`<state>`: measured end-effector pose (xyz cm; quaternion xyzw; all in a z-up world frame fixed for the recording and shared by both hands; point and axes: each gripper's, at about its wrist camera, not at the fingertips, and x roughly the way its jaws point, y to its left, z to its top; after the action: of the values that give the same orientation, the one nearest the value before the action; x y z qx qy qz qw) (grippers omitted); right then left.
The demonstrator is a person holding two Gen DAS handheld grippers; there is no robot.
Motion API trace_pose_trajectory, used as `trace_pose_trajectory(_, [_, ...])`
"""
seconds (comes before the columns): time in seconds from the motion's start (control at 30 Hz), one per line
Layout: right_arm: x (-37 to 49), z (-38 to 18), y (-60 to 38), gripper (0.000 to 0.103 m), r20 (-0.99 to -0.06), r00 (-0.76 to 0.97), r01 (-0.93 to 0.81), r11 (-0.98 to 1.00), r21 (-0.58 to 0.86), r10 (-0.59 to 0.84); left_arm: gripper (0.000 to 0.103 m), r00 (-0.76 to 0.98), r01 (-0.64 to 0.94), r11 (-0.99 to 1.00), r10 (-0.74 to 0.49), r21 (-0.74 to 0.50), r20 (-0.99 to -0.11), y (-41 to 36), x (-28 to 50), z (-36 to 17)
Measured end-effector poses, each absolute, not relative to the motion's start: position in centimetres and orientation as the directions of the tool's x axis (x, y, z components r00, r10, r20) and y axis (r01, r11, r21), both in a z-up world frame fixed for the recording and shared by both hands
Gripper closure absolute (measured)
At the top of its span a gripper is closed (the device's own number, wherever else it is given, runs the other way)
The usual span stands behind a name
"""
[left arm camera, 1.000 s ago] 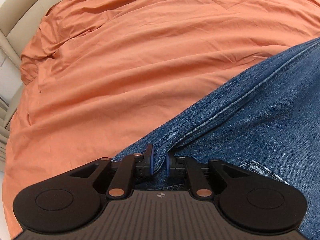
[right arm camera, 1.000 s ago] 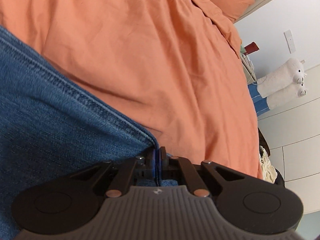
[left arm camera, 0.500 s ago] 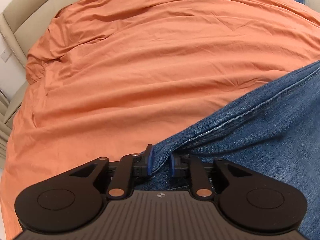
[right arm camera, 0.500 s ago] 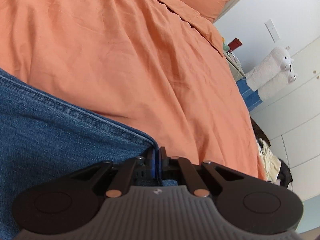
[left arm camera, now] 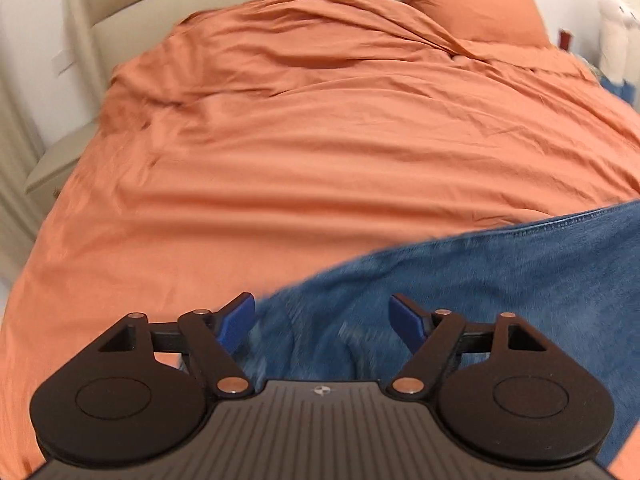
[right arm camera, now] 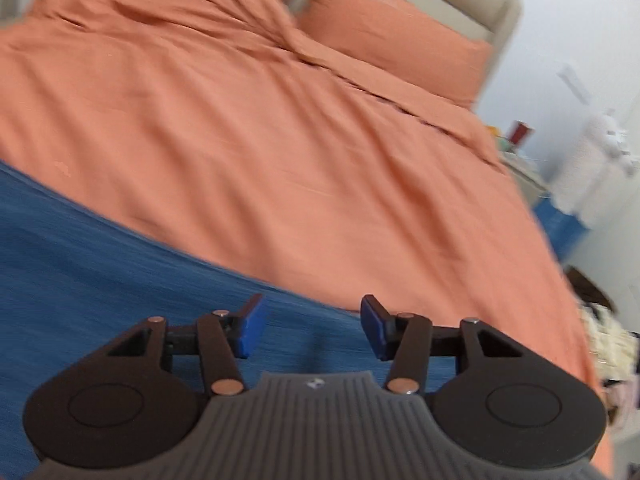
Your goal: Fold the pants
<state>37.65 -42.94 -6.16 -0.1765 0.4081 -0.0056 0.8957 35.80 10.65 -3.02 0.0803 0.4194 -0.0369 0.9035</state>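
1. While both views are blurred, the left hand-held gripper (left arm camera: 322,316) is seen spread wide, jaws just opened, nothing gripped.
2. Right hand-held gripper (right arm camera: 310,330) likewise parted, just opened, nothing pinched.
3. Jeans (left arm camera: 500,280) are laid on the orange bed (left arm camera: 320,140), below and ahead of both.

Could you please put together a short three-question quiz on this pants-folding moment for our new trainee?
1. True or false: the left gripper pinches the jeans.
2. What colour is the bedcover under the jeans?
3. The right gripper is: A shut on denim; B open above the jeans; C holding a pillow.

Key: 1 false, its jaws have just been opening and its pads are off the denim. 2 orange. 3 B.
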Motion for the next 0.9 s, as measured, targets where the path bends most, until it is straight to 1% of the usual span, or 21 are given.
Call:
trace_pose_trajectory(0.17, [34.3,-6.3,-34.6,0.058,-0.753,0.658,-0.251,0.950,-0.188,0.025,0.015,0.658,-0.021,0.997,-0.041,-0.073,-0.751,16.4,30.5,-3.1])
trace_pose_trajectory(0.27, [31.5,-7.5,-30.3,0.058,-0.760,0.636,-0.293,0.953,-0.076,0.135,0.015,0.689,-0.159,0.954,-0.075,-0.252,-0.720,20.1,27.1,-4.3])
trace_pose_trajectory(0.33, [29.6,-8.6,-27.5,0.058,-0.758,0.624,-0.321,0.947,-0.027,0.190,0.015,0.716,-0.237,0.892,-0.107,-0.385,-0.689,22.2,25.2,-5.9])
trace_pose_trajectory(0.4, [28.4,-9.9,-25.3,0.058,-0.760,0.616,-0.338,0.941,-0.018,0.207,0.015,0.742,-0.304,0.795,-0.148,-0.525,-0.654,24.3,23.6,-8.0])
trace_pose_trajectory(0.5, [27.2,-11.5,-23.3,0.057,-0.771,0.595,-0.319,0.947,0.033,0.227,0.015,0.770,-0.349,0.617,-0.239,-0.705,-0.591,26.1,23.1,-11.9])
trace_pose_trajectory(0.57, [26.8,-12.0,-23.0,0.056,-0.771,0.596,-0.293,0.955,0.051,0.224,0.015,0.792,-0.353,0.546,-0.258,-0.760,-0.553,26.6,23.8,-13.9])
trace_pose_trajectory(0.63, [26.4,-11.9,-22.7,0.056,-0.765,0.607,-0.280,0.959,0.044,0.212,0.015,0.805,-0.361,0.501,-0.258,-0.787,-0.534,26.7,25.1,-15.4])
trace_pose_trajectory(0.67, [26.5,-11.8,-22.8,0.056,-0.766,0.608,-0.276,0.960,0.045,0.210,0.017,0.811,-0.361,0.494,-0.253,-0.791,-0.528,26.8,25.9,-16.0])
trace_pose_trajectory(0.7, [26.4,-11.6,-22.9,0.056,-0.767,0.608,-0.274,0.961,0.041,0.206,0.024,0.815,-0.359,0.496,-0.246,-0.791,-0.525,26.8,26.6,-16.3])
trace_pose_trajectory(0.73, [26.3,-11.5,-23.0,0.055,-0.767,0.611,-0.272,0.962,0.029,0.196,0.030,0.816,-0.358,0.498,-0.245,-0.790,-0.524,27.0,27.1,-16.6])
trace_pose_trajectory(0.8, [26.0,-11.3,-23.4,0.055,-0.772,0.613,-0.261,0.965,0.001,0.167,0.056,0.807,-0.384,0.517,-0.215,-0.765,-0.551,27.2,28.1,-16.3])
trace_pose_trajectory(0.83, [25.9,-11.4,-23.8,0.055,-0.776,0.611,-0.252,0.968,-0.006,0.155,0.062,0.801,-0.390,0.523,-0.213,-0.758,-0.559,27.6,28.2,-16.2])
trace_pose_trajectory(0.87, [25.8,-11.4,-24.2,0.055,-0.780,0.610,-0.239,0.971,-0.012,0.140,0.075,0.798,-0.392,0.538,-0.206,-0.747,-0.567,27.9,28.4,-15.6])
trace_pose_trajectory(0.9, [25.8,-11.4,-24.6,0.055,-0.783,0.610,-0.223,0.975,-0.019,0.124,0.079,0.794,-0.391,0.570,-0.188,-0.723,-0.578,28.1,28.6,-14.7])
